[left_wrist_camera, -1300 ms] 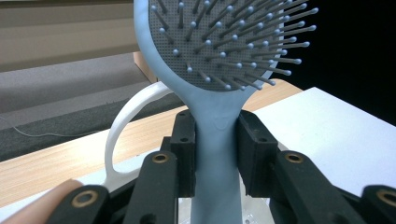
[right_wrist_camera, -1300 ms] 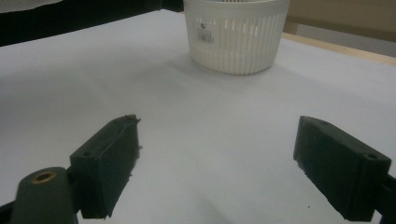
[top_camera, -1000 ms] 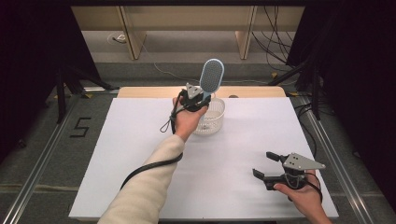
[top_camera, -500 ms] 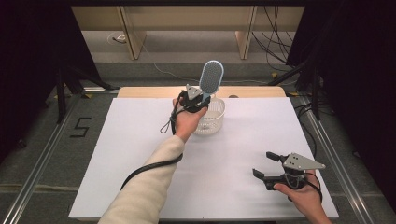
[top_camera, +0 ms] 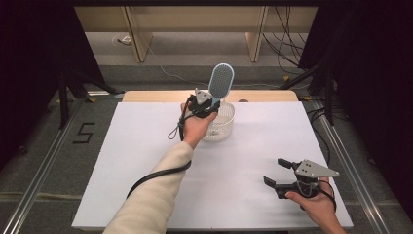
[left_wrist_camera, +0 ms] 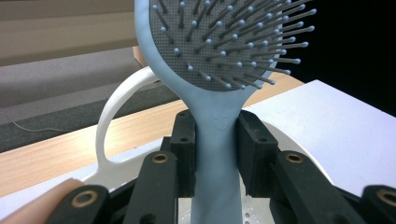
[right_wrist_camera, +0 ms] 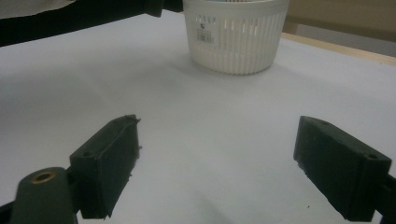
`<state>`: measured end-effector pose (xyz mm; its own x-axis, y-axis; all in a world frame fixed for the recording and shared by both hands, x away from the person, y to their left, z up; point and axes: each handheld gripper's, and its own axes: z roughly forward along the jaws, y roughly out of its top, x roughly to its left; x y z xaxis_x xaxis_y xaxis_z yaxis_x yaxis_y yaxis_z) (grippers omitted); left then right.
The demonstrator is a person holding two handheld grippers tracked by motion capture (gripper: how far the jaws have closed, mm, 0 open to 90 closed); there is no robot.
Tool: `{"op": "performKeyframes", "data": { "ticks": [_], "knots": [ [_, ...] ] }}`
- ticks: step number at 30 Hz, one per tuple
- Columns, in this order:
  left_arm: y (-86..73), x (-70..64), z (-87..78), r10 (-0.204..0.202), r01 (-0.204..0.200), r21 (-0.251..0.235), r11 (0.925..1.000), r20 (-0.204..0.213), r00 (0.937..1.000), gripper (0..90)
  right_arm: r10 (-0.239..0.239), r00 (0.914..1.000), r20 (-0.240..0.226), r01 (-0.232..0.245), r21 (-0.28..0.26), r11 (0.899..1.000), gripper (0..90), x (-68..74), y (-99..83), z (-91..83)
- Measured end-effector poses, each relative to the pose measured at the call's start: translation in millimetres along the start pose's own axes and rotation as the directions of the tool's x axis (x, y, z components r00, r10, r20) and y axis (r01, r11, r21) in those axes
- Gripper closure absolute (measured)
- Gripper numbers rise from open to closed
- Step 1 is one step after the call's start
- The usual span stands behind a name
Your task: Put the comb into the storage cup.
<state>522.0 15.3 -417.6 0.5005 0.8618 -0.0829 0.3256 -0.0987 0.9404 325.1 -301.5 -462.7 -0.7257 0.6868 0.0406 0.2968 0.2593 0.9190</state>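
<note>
Over the white slotted plastic basket (top_camera: 219, 122), nothing's moved lately: left tool (top_camera: 207, 103) still clamps the pale-blue oval bristle hairbrush (top_camera: 220, 84) upright, right tool (top_camera: 282, 178) idles wide open, empty.

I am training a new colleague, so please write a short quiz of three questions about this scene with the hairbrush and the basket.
1. True or false: the left gripper is shut on the handle of the blue hairbrush.
2. Over what does the hairbrush stand? A) the white basket B) the bare white table C) the floor
3. Fill in: the jaws of the right gripper are ____ and hold nothing.

Key: 1 true; 2 A; 3 open
</note>
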Motion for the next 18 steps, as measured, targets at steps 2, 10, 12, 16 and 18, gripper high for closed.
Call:
{"op": "performKeyframes", "data": {
  "ticks": [2, 10, 12, 16, 18],
  "knots": [
    [-0.7, 0.0, 0.3, 0.0, 0.0, 0.002, 1.0, -0.001, 1.0, 69.7, 0.0, 1.0, 0.001, 0.0, 0.0, 1.0, 15.2, 0.1, 0.0, -0.1],
    [-2.0, 1.1, 0.8, 0.002, -0.002, 0.008, 1.0, -0.005, 1.0, 69.7, 0.0, 1.0, 0.001, 0.0, 0.001, 1.0, 15.2, 0.1, 0.0, 0.0],
    [-2.6, 1.2, 1.1, 0.0, 0.001, 0.006, 1.0, -0.006, 1.0, 69.7, 0.0, 1.0, 0.001, 0.0, 0.0, 1.0, 15.3, 0.1, 0.0, 0.0],
    [-4.1, 0.7, 1.7, 0.001, -0.001, 0.01, 1.0, -0.004, 1.0, 69.7, 0.0, 1.0, 0.0, 0.0, 0.0, 1.0, 15.2, 0.2, 0.0, 0.0],
    [-5.0, 0.3, 2.0, 0.001, -0.001, 0.01, 1.0, -0.005, 1.0, 69.7, 0.0, 1.0, 0.001, 0.0, 0.001, 1.0, 15.3, 0.1, 0.0, 0.0]
  ]
}}
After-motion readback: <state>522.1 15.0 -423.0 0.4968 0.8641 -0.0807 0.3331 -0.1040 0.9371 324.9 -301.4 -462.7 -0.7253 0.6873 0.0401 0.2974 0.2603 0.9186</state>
